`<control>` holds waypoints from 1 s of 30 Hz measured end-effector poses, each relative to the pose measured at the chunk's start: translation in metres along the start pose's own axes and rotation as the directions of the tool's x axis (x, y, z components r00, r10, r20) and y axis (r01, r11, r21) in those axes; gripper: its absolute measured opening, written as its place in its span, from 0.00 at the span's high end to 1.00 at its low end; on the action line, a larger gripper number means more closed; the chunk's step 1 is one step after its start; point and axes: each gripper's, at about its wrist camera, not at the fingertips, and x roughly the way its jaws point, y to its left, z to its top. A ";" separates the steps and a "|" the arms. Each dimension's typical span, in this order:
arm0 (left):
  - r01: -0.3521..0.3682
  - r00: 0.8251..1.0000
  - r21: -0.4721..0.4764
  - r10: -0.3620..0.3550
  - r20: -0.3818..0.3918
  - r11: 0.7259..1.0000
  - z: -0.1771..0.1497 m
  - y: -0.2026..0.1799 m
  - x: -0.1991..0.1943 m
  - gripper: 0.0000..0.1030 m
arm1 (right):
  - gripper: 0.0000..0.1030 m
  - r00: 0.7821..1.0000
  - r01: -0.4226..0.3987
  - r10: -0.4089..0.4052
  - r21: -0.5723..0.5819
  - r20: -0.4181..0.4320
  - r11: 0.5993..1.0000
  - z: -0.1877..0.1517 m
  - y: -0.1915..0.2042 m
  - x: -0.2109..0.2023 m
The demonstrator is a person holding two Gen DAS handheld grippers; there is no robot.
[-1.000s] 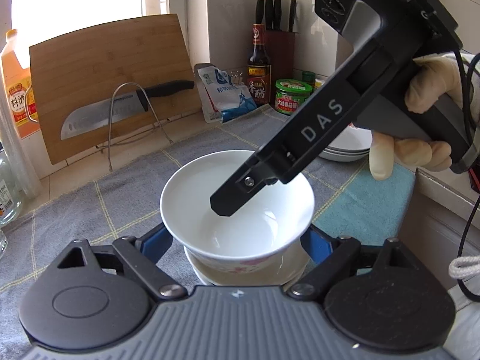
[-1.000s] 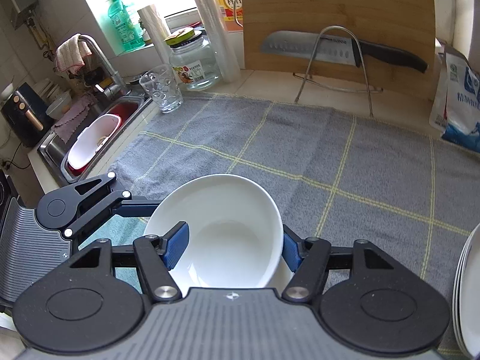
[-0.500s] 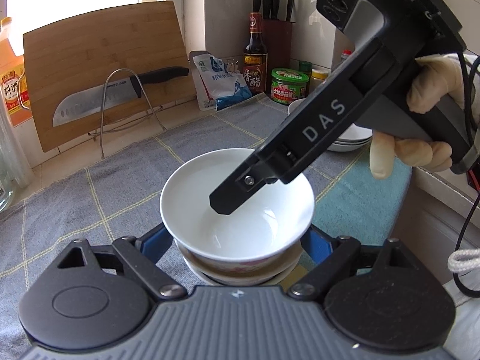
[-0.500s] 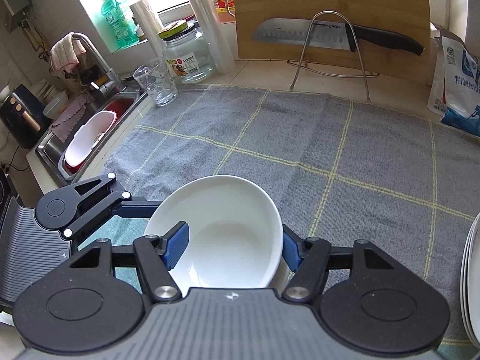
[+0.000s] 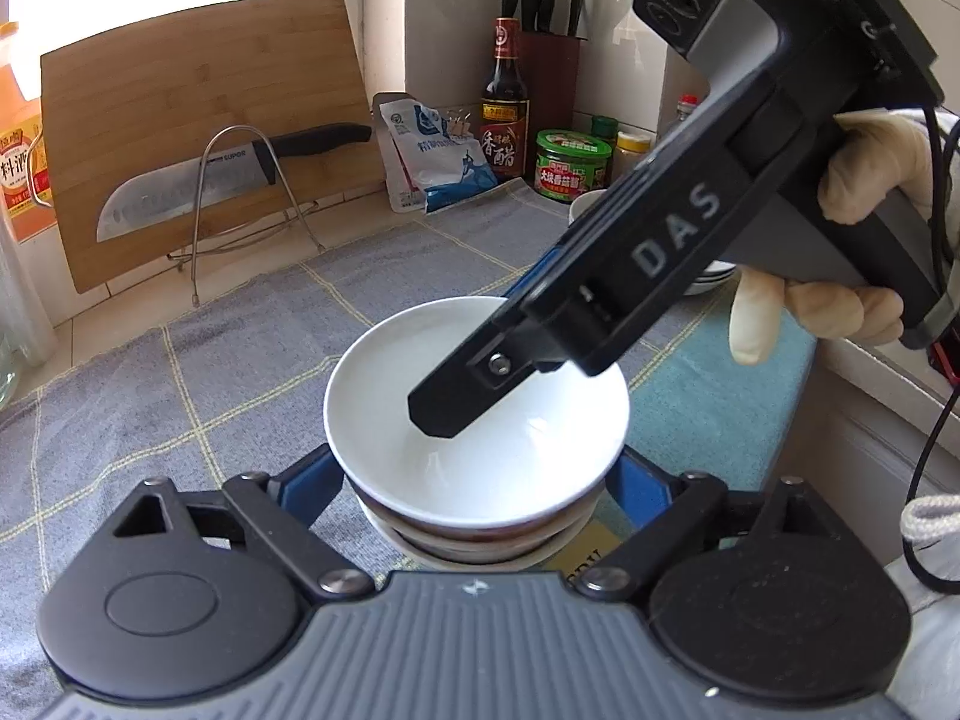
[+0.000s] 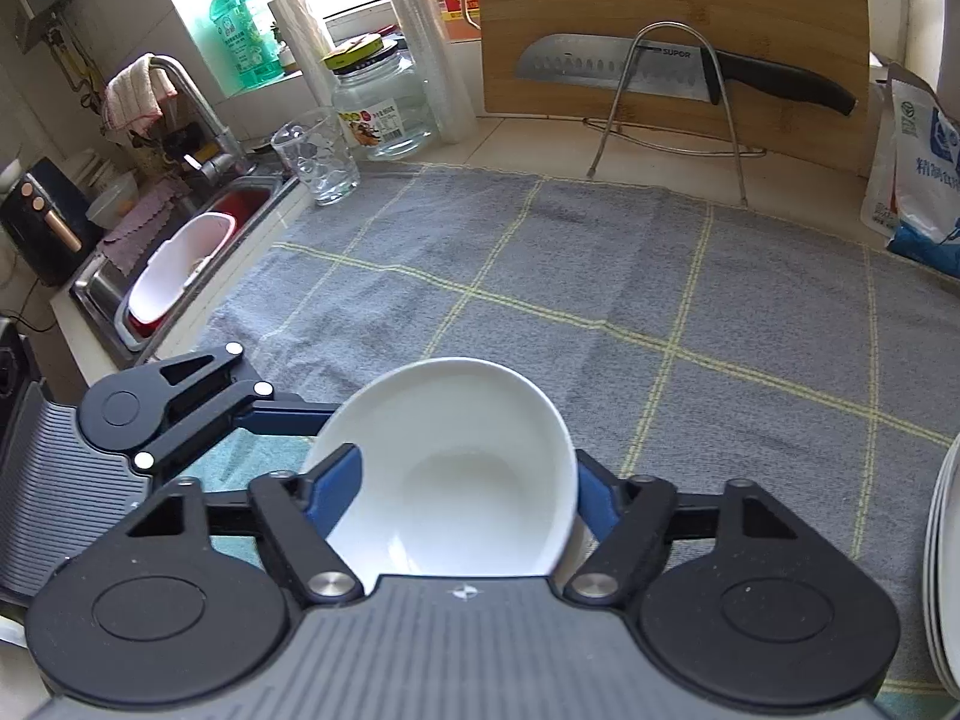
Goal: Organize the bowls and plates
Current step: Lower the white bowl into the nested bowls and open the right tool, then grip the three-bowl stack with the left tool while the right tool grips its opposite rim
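Left wrist view: white bowl (image 5: 480, 420) sits nested on top of a bowl stack (image 5: 480, 534) w/ a reddish-patterned one under it, on the grey checked towel (image 5: 210, 372). Left gripper (image 5: 477, 483) straddles the stack, blue pads at either side of the bowls; jaws opening, and contact w/ the bowl sides can't be told from here. Right gripper (image 5: 438, 414), held by a gloved hand (image 5: 840, 252), angles down from upper right, one finger tip inside the bowl.

Right wrist view: right gripper (image 6: 453, 489) has the bowl (image 6: 456, 462) rim side between its jaws, left pad over the inside, right pad outside; jaws opening, grip letting go. Plate stack (image 6: 945, 570) at the right edge. Cutting board (image 6: 660, 12) w/ knife (image 6: 660, 72) on a wire rack at the back, sink (image 6: 180, 252) at left.
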 end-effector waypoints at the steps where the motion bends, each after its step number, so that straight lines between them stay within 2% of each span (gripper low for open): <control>1: 0.003 1.000 0.000 -0.003 0.000 1.000 0.000 0.001 0.000 0.07 | 0.13 1.000 0.004 -0.004 -0.003 0.002 1.000 0.000 0.000 0.000; 3: -0.007 1.000 0.016 0.007 0.005 1.000 -0.001 0.000 -0.001 0.06 | 0.04 0.999 0.040 -0.040 -0.025 0.012 0.999 0.000 0.004 -0.002; 5: -0.008 1.000 0.023 0.007 0.011 1.000 -0.002 -0.001 -0.003 0.06 | 0.01 0.999 0.044 -0.044 -0.031 0.024 0.999 0.000 0.004 -0.004; 12: 0.017 1.000 0.017 -0.017 0.019 1.000 -0.006 0.004 -0.011 0.04 | 0.00 0.996 0.066 -0.062 -0.057 0.068 0.996 -0.001 0.005 -0.014; 22: 0.029 0.999 0.064 -0.032 0.043 0.998 -0.011 0.005 -0.024 0.01 | 0.00 0.980 0.143 -0.112 -0.192 0.163 0.971 -0.022 0.021 -0.036; 26: 0.010 1.000 0.078 -0.012 0.022 0.997 -0.014 0.006 -0.023 0.01 | 0.00 0.979 0.159 -0.122 -0.230 0.166 0.960 -0.031 0.024 -0.040; 30: 0.023 1.000 0.064 -0.024 0.020 0.998 -0.020 0.011 -0.026 0.02 | 0.00 0.982 0.162 -0.128 -0.263 0.141 0.951 -0.039 0.028 -0.040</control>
